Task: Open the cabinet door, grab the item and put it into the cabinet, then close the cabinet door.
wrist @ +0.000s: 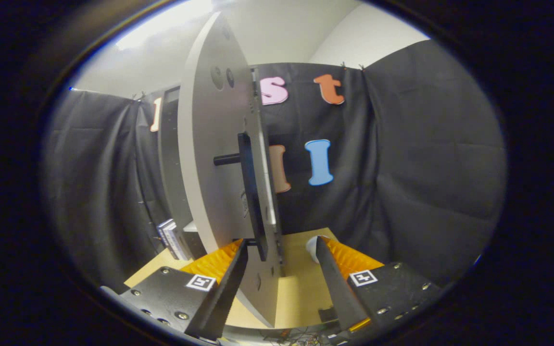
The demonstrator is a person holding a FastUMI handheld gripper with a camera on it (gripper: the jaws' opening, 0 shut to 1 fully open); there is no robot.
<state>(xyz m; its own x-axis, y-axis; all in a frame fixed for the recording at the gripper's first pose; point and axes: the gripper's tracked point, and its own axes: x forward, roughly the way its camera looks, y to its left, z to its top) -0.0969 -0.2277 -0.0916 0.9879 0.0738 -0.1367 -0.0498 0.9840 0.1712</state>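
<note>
The grey cabinet door (pixel 214 158) stands swung out, its thin edge turned toward me. A black bar handle (pixel 253 192) runs down the door's face on a short black post. My gripper (pixel 281 242) is open, and the door's lower edge sits between the two fingers. The left fingertip (pixel 241 250) is right by the handle's bottom end; I cannot tell whether it touches. The cabinet body (pixel 169 158) stands behind the door to the left. A small white object (pixel 310 247) lies on the table just beyond the right fingertip, mostly hidden by it.
A light wooden table (pixel 301 288) carries the cabinet. A few book-like items (pixel 171 238) stand at the cabinet's base, left of the door. Black cloth walls close in the booth on the left, back and right.
</note>
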